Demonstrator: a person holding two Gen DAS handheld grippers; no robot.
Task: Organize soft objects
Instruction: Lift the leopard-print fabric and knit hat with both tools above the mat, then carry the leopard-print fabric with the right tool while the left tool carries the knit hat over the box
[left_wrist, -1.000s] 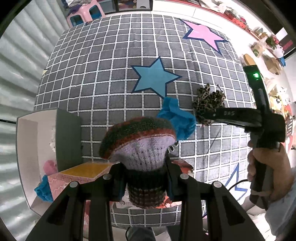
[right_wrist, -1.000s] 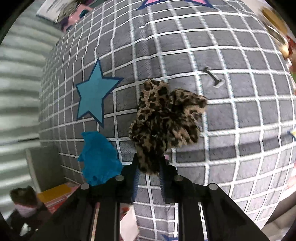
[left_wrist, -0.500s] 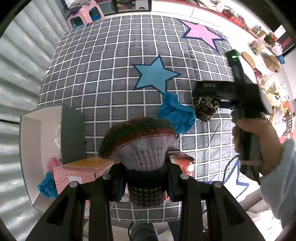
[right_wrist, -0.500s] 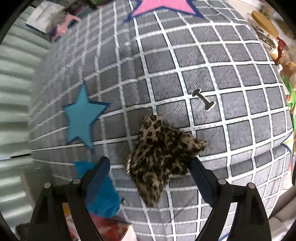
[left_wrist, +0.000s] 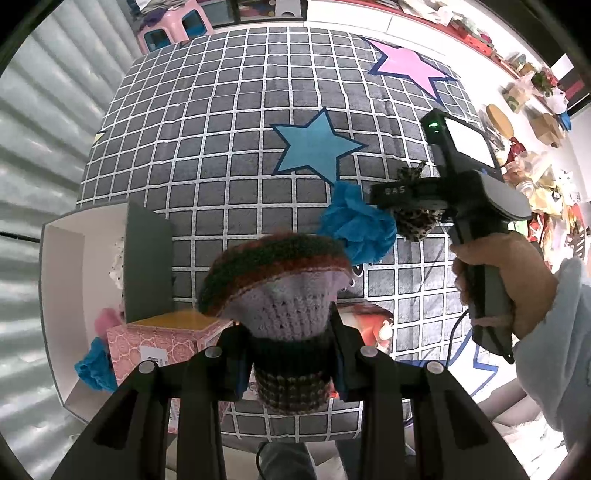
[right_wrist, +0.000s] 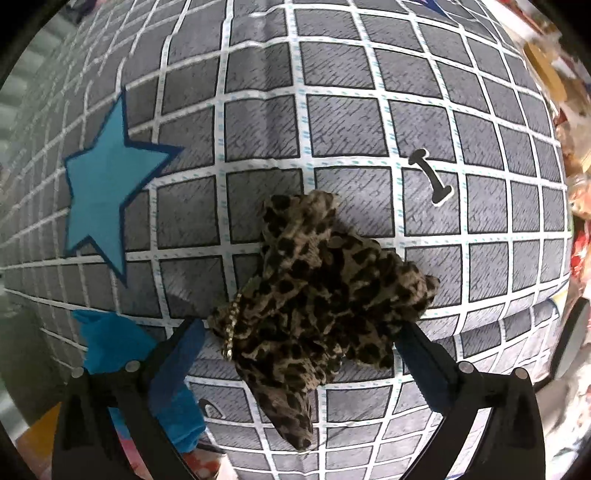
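My left gripper (left_wrist: 289, 334) is shut on a striped knitted hat (left_wrist: 280, 280), lilac with green and rust bands, held above the grey checked mat (left_wrist: 221, 155). In the right wrist view a leopard-print scrunchie (right_wrist: 317, 291) lies on the mat (right_wrist: 369, 122) between the jaws of my right gripper (right_wrist: 301, 334), which are still opening and stand wide, off the fabric. A blue cloth (right_wrist: 110, 343) lies to its left, also seen as a blue cloth (left_wrist: 356, 225) in the left wrist view, beside the right gripper (left_wrist: 410, 192) held by a hand (left_wrist: 517, 273).
A white box (left_wrist: 62, 280) at the mat's left edge holds a pink carton (left_wrist: 159, 343), a blue cloth piece (left_wrist: 94, 369) and other soft items, with a grey divider (left_wrist: 147, 266). A pink stool (left_wrist: 173, 26) stands beyond the mat. Cluttered shelves (left_wrist: 535, 122) line the right side.
The right gripper, shut on the leopard scrunchie a second ago, has opened wide and let it drop onto the mat, sinking closer over it. The left gripper kept its hold on the hat.
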